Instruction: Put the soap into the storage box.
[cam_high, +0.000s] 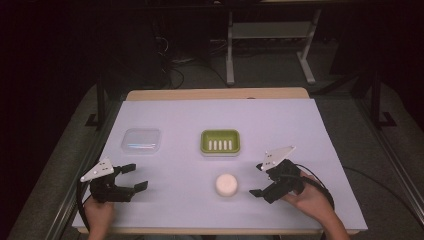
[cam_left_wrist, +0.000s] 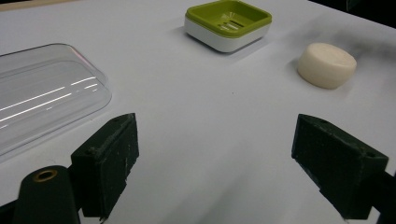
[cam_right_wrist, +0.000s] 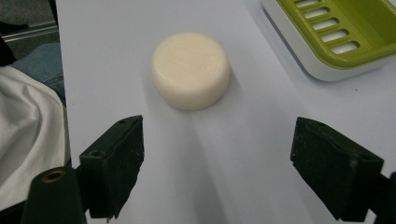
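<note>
A round cream soap bar (cam_high: 226, 184) lies flat on the white table sheet, near the front. In the right gripper view the soap bar (cam_right_wrist: 191, 70) sits just ahead of my right gripper (cam_right_wrist: 217, 163), whose jaws stand wide apart with nothing between them. From above, my right gripper (cam_high: 256, 180) is a short way to the right of the bar, pointing left at it. Behind the bar stands a green slotted soap dish (cam_high: 220, 141) on a white base, with nothing in it. My left gripper (cam_high: 138, 176) rests open at the front left, its jaws (cam_left_wrist: 215, 158) holding nothing.
A clear plastic lid (cam_high: 141, 140) lies flat at the left, just beyond the left gripper. The white sheet (cam_high: 280, 130) covers the tabletop, with a wooden edge at the back. A person's white clothing (cam_right_wrist: 23, 130) shows past the table's front edge.
</note>
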